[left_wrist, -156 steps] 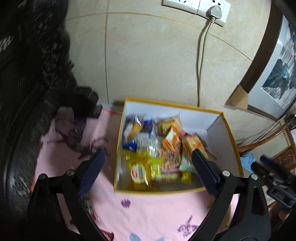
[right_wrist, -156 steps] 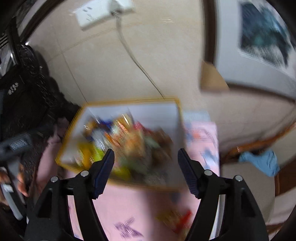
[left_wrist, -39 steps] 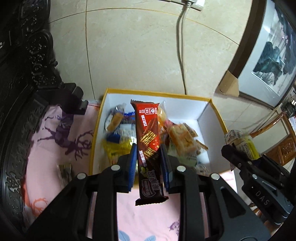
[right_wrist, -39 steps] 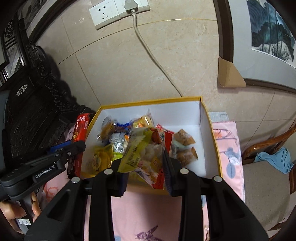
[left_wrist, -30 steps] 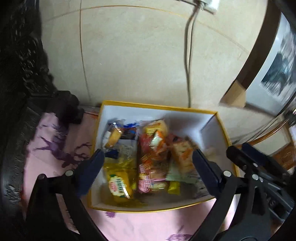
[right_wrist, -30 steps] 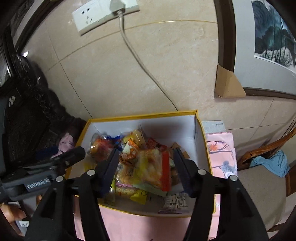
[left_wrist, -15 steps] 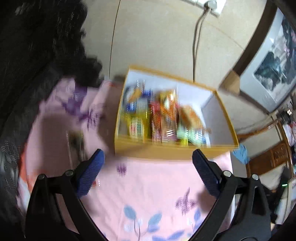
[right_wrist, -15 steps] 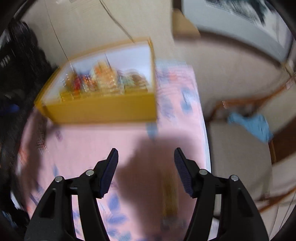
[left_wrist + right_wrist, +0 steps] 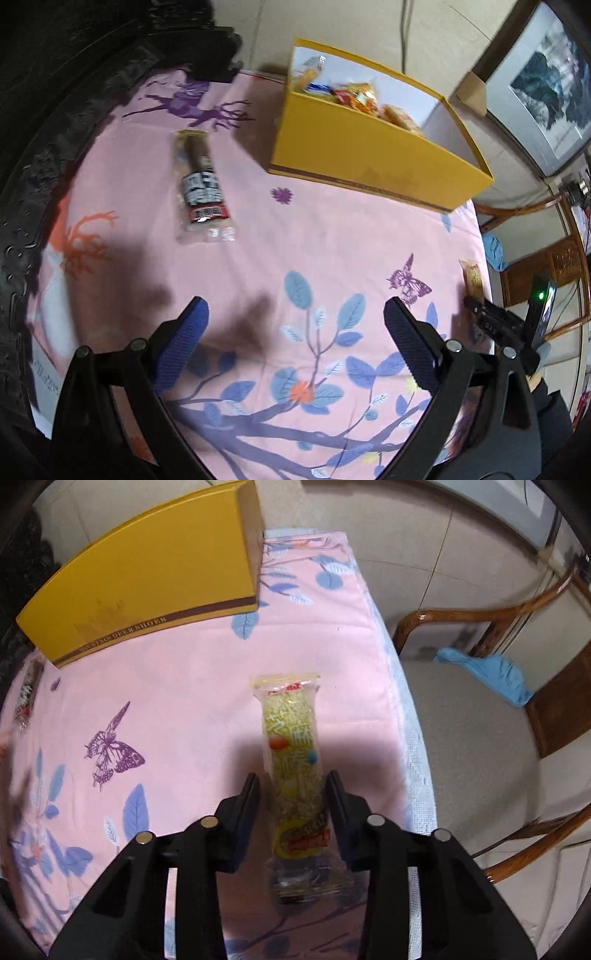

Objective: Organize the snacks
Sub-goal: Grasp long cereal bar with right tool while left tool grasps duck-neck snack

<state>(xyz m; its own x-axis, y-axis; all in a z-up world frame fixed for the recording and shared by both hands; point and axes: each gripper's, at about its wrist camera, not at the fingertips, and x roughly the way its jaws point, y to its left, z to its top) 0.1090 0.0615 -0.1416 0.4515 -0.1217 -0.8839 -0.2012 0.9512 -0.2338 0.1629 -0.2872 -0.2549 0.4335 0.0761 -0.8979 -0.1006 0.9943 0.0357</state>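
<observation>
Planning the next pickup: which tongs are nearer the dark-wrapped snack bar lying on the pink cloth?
Left. The left tongs hang open over the cloth with the dark-wrapped snack bar ahead, up-left. The right tongs straddle a yellow-green snack bar near the opposite edge.

Snacks [image 9: 354, 98] in box [image 9: 369, 155] on tablecloth [image 9: 332, 251]

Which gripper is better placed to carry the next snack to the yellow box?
Right. The right gripper has just been closing around the green snack bar. The left gripper is open over bare cloth, away from the dark snack packet.
</observation>
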